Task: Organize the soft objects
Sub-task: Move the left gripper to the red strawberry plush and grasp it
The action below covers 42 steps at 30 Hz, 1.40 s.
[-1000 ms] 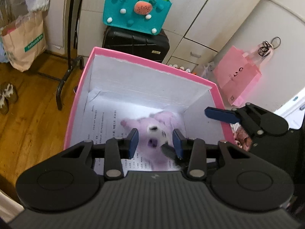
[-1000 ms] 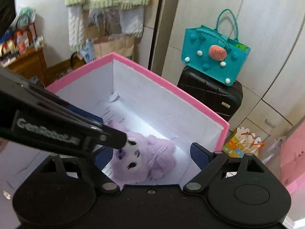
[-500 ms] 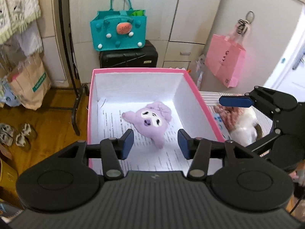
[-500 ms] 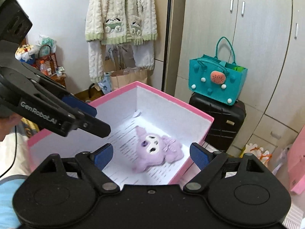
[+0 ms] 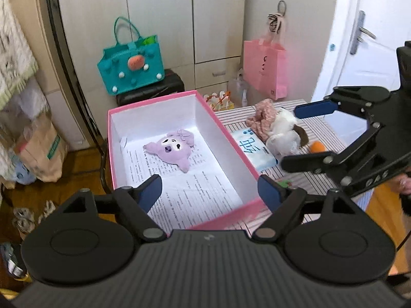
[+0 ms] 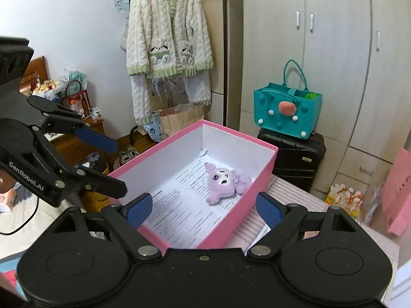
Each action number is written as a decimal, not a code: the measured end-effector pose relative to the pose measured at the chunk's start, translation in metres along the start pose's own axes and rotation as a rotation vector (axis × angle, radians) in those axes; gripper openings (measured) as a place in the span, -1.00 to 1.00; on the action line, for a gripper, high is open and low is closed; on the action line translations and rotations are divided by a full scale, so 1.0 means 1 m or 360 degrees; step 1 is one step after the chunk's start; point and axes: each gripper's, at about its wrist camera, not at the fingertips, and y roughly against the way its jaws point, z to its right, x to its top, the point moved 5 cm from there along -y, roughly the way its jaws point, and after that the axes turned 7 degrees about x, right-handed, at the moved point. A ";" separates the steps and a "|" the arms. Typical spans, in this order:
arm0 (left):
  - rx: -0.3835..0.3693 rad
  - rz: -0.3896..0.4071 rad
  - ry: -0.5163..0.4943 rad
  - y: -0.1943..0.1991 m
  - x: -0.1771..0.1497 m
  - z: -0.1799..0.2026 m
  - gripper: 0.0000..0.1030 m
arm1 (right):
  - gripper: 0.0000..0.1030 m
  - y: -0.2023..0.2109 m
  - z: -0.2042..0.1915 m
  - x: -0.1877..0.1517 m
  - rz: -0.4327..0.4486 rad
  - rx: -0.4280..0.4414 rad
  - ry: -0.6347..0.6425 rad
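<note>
Both sets of jaws are held spread wide with nothing between them. The left gripper (image 5: 210, 189) has just been opening its jaws, which stood narrow over the purple plush (image 5: 172, 148) a second ago; the right gripper (image 6: 204, 208) has been kept wide. Both have been drawn back from the pink box (image 5: 111, 138), where the plush is left lying on printed paper.

a purple plush toy (image 5: 171, 148) lies face-up on printed paper inside the open pink box (image 5: 226, 133), touching no wall.
</note>
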 end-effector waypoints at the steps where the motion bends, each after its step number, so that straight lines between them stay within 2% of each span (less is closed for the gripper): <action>1: 0.0009 0.0011 -0.0011 0.006 -0.003 0.002 0.61 | 0.75 0.008 -0.002 -0.003 0.0012 -0.0005 -0.0002; 8: 0.0007 0.0072 -0.0105 0.037 -0.021 0.027 0.78 | 0.77 0.064 -0.018 -0.030 0.0038 0.0019 0.0066; 16: -0.0078 0.0045 -0.0221 0.042 -0.042 0.063 0.82 | 0.77 0.088 -0.020 -0.062 0.0027 -0.0068 0.0065; 18: -0.0119 0.0045 -0.0230 0.040 -0.047 0.070 0.82 | 0.77 0.094 -0.018 -0.071 0.0053 -0.0038 0.0059; 21: -0.0195 0.0071 -0.0176 0.030 -0.054 0.075 0.82 | 0.77 0.101 -0.015 -0.086 0.0095 -0.0018 0.0028; 24: -0.0292 0.0055 -0.0024 0.010 -0.064 0.074 0.83 | 0.78 0.105 -0.011 -0.100 0.0099 -0.0034 0.0048; 26: -0.0328 0.0071 -0.0010 -0.001 -0.070 0.078 0.82 | 0.78 0.104 -0.005 -0.109 0.0094 -0.0052 0.0046; 30: -0.0340 0.0140 -0.0002 -0.016 -0.081 0.092 0.79 | 0.78 0.104 0.008 -0.131 0.0178 -0.0144 0.0064; 32: -0.0351 0.0172 0.0003 -0.023 -0.085 0.101 0.79 | 0.78 0.102 0.013 -0.142 0.0184 -0.0144 0.0091; 37: -0.0366 0.0239 0.0028 -0.044 -0.090 0.120 0.78 | 0.78 0.094 0.033 -0.158 0.0198 -0.0193 -0.0015; 42: -0.0385 0.0242 0.0056 -0.072 -0.092 0.140 0.76 | 0.76 0.077 0.061 -0.173 0.0172 -0.0263 -0.0125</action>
